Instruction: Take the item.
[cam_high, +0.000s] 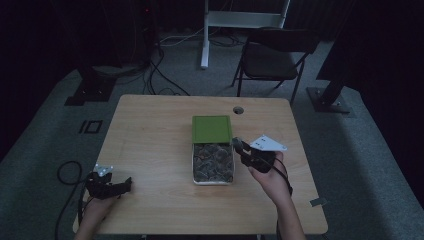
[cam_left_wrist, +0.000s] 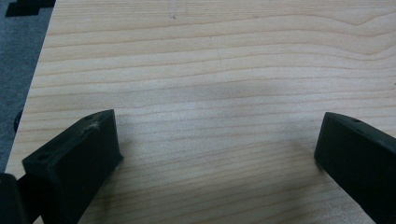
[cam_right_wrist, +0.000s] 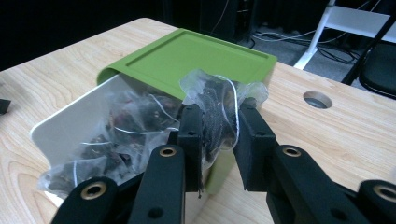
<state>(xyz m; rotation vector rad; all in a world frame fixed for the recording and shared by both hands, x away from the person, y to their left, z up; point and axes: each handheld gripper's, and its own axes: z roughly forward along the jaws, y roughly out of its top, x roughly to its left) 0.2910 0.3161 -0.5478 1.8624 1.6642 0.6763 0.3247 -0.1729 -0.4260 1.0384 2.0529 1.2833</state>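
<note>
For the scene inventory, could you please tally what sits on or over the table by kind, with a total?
White rectangular box of tea bags: 1
Green flat square lid, slid back over the box's far end: 1
Clear mesh tea bag pinched in the right claw: 1
Black two-jaw claws, with the left claw open: 2
Loose tea bags in the box: too jumbled to count
Total: 5

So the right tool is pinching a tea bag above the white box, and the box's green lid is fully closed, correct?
Not quite. The right tool does pinch a tea bag above the white box, but the green lid is slid back, leaving the tea bags uncovered. The right gripper view and the high view both show it.
</note>
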